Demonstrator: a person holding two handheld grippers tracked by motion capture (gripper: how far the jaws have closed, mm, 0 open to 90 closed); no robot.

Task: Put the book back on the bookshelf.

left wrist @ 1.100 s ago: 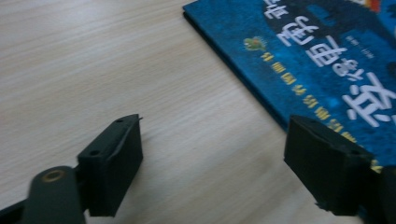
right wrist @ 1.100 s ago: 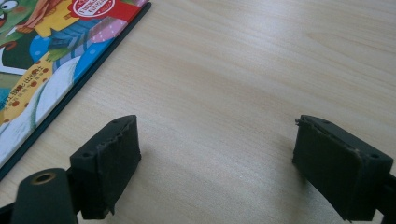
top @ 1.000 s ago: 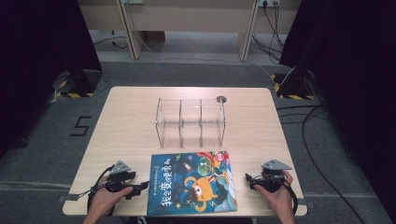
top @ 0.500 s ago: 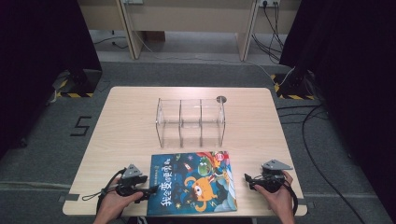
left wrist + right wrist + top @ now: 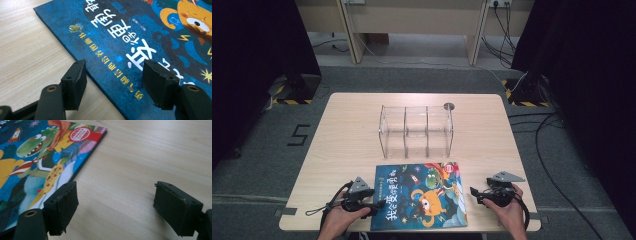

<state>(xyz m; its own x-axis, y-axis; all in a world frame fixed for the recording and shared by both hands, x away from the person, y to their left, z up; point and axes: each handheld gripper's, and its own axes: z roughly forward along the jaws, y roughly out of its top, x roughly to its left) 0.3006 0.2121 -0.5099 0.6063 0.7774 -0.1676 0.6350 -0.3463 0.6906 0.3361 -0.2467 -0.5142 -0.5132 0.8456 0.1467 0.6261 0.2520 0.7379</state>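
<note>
A flat picture book with a dark blue cover, white lettering and an orange cartoon creature [image 5: 421, 194] lies closed on the pale wooden worktop [image 5: 347, 135], near its front edge. Beyond it stands a clear acrylic rack with upright dividers [image 5: 416, 131], apart from the book. The left gripper [image 5: 374, 205] sits at the book's left edge, its black fingers [image 5: 74, 85] spread wide, one over bare wood, the other over the cover. The right gripper [image 5: 476, 194] rests just beside the book's right edge, its fingers [image 5: 61, 207] wide apart and holding nothing.
</note>
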